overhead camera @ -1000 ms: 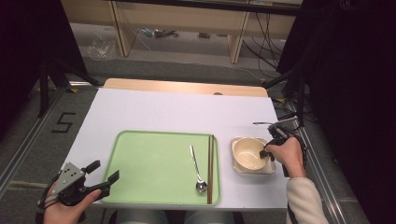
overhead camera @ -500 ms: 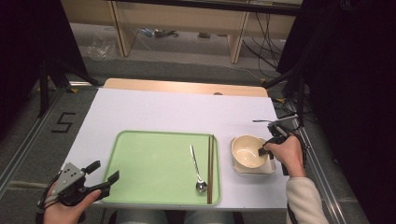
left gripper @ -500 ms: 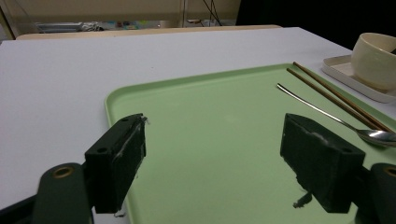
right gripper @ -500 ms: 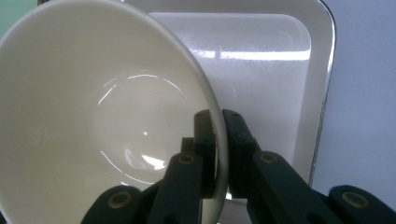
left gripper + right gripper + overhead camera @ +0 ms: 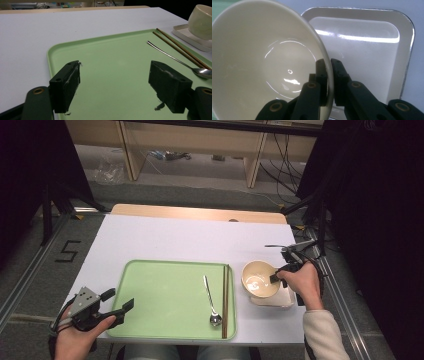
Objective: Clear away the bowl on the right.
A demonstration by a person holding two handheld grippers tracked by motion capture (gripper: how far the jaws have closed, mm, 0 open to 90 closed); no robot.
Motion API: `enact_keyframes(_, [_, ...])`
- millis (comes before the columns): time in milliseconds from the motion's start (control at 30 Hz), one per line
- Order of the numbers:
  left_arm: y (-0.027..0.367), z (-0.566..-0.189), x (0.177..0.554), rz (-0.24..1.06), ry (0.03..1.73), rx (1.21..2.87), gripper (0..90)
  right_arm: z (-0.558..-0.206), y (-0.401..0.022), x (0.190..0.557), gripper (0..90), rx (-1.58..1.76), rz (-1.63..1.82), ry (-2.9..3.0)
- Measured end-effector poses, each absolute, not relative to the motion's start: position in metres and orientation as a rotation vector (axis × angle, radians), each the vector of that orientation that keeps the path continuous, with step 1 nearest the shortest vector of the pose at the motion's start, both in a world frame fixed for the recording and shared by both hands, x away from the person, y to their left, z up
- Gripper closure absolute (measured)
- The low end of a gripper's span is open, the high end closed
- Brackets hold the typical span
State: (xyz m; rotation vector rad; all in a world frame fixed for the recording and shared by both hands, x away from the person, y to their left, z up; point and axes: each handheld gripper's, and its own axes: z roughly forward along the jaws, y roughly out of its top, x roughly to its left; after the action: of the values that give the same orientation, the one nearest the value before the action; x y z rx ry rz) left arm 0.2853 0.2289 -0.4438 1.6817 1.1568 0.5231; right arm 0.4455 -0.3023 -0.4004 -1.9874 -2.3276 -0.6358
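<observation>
White counter [image 5: 165, 240] carries a green tray [image 5: 165, 300] holding spoon [image 5: 211, 300] and chopsticks [image 5: 225, 300]. High view: right gripper [image 5: 276, 276] holds a cream bowl [image 5: 257, 279] tilted over a white dish [image 5: 280, 299]. Left gripper view: left gripper [image 5: 113, 82] fingers stand wide above the tray. Right gripper view: fingers [image 5: 338, 72] pinch the bowl's rim.

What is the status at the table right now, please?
Right claw clamped on bowl rim, over white dish. Left claw open over green tray. Nothing obstructing.

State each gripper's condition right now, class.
Left gripper: open, holding nothing.
Right gripper: shut on the cream bowl's rim.
</observation>
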Motion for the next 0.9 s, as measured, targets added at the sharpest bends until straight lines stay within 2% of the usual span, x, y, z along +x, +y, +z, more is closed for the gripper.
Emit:
enact_keyframes(500, [0.171,-0.424,0.323,0.362,1.04,1.796,24.7,-0.385,-0.236,0.434,85.9,-1.864,-0.629,-2.341])
enact_keyframes(567, [0.161,-0.422,0.328,0.341,1.027,1.818,24.6,-0.39,-0.231,0.436,85.9,-1.754,-0.687,-2.453])
enact_keyframes(900, [0.12,-0.408,0.346,0.252,0.976,1.841,24.5,-0.392,-0.197,0.431,85.9,-1.691,-0.674,-2.522])
